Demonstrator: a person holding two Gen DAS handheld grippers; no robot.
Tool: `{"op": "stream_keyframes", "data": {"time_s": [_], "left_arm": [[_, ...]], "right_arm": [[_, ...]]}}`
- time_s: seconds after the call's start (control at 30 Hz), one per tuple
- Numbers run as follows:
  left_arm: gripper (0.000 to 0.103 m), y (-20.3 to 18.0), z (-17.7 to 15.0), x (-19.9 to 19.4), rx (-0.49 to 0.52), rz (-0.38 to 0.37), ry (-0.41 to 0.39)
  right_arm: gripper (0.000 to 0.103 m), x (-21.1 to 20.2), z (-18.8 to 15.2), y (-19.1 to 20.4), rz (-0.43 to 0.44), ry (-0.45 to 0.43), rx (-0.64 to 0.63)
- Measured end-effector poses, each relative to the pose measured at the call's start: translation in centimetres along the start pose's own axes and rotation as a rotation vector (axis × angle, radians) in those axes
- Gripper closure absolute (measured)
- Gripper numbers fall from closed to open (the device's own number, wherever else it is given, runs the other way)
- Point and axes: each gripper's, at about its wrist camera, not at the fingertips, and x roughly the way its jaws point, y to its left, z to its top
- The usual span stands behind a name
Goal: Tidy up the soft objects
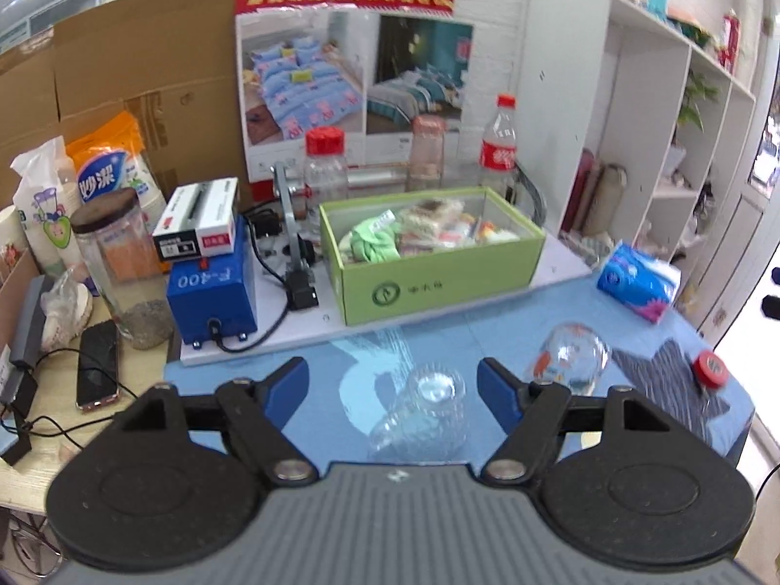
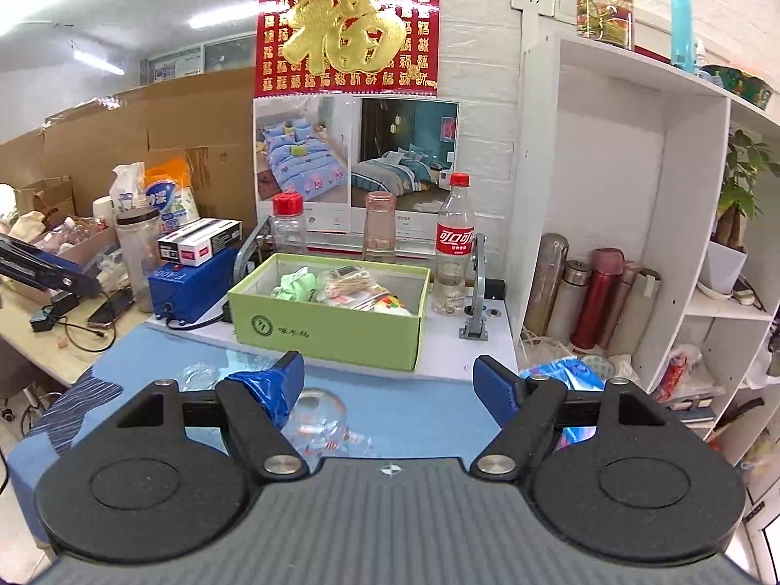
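Both grippers, left (image 1: pixel 392 382) and right (image 2: pixel 387 378), are hanging over the blue worktop (image 1: pixel 438 336), jaws apart and gripping nothing. Green box (image 1: pixel 438 273) far-centre is already holding soft items. Tissue pack (image 1: pixel 636 285) is lying far right, outside it. Likely between picks; next move calls for reaching right and clamping the pack gently.

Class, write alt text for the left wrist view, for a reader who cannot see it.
The left gripper hangs open, holding nothing, over a blue tablecloth where two clear glass jars lie on their sides. Behind them sits an open green box of soft items, with a blue tissue pack lying to its right.
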Motion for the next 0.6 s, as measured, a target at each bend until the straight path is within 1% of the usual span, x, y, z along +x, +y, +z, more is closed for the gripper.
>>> {"op": "stream_keyframes", "data": {"time_s": [0.13,0.23,0.3,0.4,0.47,0.6], "left_arm": [[0.029,-1.1,-0.5,0.0,0.019,0.028,0.011],[0.029,-1.0,-0.4,-0.3,0.010,0.048,-0.004],[0.027,-0.5,-0.2,-0.5,0.005,0.068,-0.019],[0.027,0.8,0.2,-0.1,-0.012,0.108,-0.031],[0.027,2.2,0.5,0.6,-0.040,0.133,-0.030],[0.027,4.9,0.8,3.0,-0.113,0.198,-0.029]], "right_arm": [[0.040,-2.1,-1.7,-0.4,0.014,-0.023,0.018],[0.040,-2.3,-2.2,-1.0,0.015,-0.026,0.013],[0.040,-2.0,-2.0,-1.6,0.008,-0.023,0.014],[0.039,-1.2,-1.0,-3.1,-0.012,-0.034,0.040],[0.039,-0.2,-0.4,-3.8,-0.022,-0.040,0.061],[0.039,4.1,0.2,-5.0,0.003,-0.023,0.116]]}}
